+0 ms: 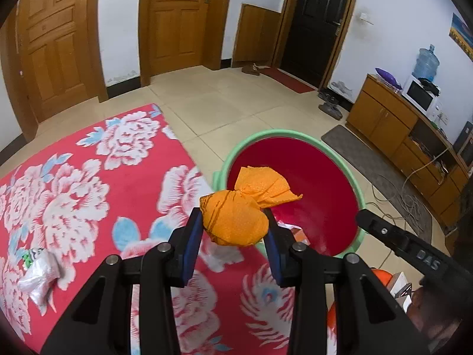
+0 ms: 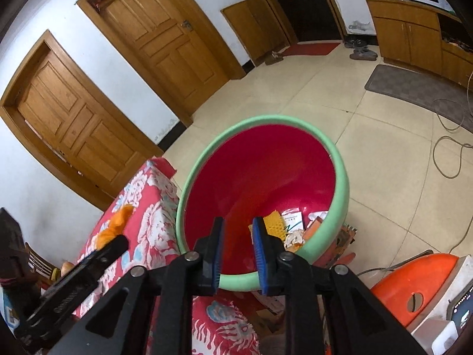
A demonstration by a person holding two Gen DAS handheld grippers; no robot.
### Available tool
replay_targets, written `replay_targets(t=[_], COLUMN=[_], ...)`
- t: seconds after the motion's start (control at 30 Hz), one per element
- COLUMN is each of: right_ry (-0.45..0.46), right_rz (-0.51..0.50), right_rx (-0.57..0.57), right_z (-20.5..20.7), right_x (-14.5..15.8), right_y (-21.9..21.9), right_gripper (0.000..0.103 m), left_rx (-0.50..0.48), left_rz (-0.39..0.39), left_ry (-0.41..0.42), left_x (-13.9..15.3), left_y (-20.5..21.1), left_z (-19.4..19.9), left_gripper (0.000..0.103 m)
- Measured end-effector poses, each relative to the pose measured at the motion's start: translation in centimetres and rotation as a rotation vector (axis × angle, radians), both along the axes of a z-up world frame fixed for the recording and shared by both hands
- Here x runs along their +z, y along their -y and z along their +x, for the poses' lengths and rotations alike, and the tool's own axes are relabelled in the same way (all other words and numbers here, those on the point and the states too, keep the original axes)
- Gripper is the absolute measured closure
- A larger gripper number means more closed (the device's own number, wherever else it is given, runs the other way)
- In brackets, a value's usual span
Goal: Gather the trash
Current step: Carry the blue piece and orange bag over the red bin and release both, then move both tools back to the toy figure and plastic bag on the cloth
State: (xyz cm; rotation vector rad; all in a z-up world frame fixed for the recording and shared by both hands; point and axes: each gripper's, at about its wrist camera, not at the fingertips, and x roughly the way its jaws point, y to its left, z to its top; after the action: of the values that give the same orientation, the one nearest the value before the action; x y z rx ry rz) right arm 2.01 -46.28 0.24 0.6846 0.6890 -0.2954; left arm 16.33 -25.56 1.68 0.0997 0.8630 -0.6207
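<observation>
Closest in, the left gripper [image 1: 235,227] has its jaws clamped on a crumpled orange cloth [image 1: 236,222], one blue pad pressed against each side of the wad, with a loose twisted tail of the fabric sticking out past the fingertips. It's held above the edge of the bench [image 1: 88,177], which is covered in a red sheet with big white flowers, right where the bench meets the bin [image 1: 233,151]. Off to the left on that sheet lies a crinkled clear plastic bag [image 1: 41,275] with a bit of green print on it (too small to read).

The right gripper [image 2: 238,230] holds nothing; its jaws stand apart, pointing down into the bin's [image 2: 343,177] mouth. From the left wrist view its black body shows at the right, with raised letters that look like "DAS" (partly cut off, so not sure).

The bin is a round tub, red inside with a pale green rim, standing on the tiled floor just beside the bench. Down in the bottom there's trash already: a yellow textured piece [image 2: 273,222], a white packet [image 2: 292,220] with green printing I can't make out, and some crumpled paper.

Farther back are two wooden doors [image 1: 177,20], a dark door, a long wooden cabinet [image 1: 384,115] with a microwave and a blue water jug on top.
</observation>
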Motion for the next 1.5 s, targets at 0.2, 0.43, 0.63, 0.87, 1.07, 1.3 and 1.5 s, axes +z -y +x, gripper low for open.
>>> replay_targets(t=[0.2, 0.43, 0.63, 0.87, 1.07, 1.3, 1.5], right_ry=[0.034, 0.044, 0.043, 0.039, 0.056, 0.072, 0.064], right_rz=[-0.034, -0.027, -0.017, -0.023, -0.026, -0.021, -0.033], right_rx=[-0.022, -0.058, -0.065, -0.075, -0.055, -0.002, 0.048], right_z=[-1.4, -2.4, -3.0, -3.4, -4.0, -3.8, -3.1], right_x=[1.5, 1.9, 1.6, 2.1, 3.2, 4.0, 4.1], right_y=[0.1, 0.8, 0.9, 0.7, -0.2, -2.2, -4.5], right_gripper=[0.069, 0.067, 0.061, 0.045, 0.034, 0.031, 0.03], left_rx=[-0.036, -0.078, -0.057, -0.02, 0.05, 0.137, 0.224], left_rz=[0.012, 0.032, 0.037, 0.02, 0.014, 0.03, 0.036], left_ry=[-0.008, -0.015, -0.015, 0.001, 0.014, 0.045, 0.04], left_x=[-0.6, -1.7, -1.6, -0.2, 1.1, 2.0, 1.8], left_y=[2.4, 5.0, 4.9, 2.8, -0.7, -5.4, -9.8], left_z=[0.0, 0.3, 0.1, -0.4, -0.7, -0.8, 0.2], left_gripper=[0.062, 0.054, 0.044, 0.044, 0.044, 0.044, 0.044])
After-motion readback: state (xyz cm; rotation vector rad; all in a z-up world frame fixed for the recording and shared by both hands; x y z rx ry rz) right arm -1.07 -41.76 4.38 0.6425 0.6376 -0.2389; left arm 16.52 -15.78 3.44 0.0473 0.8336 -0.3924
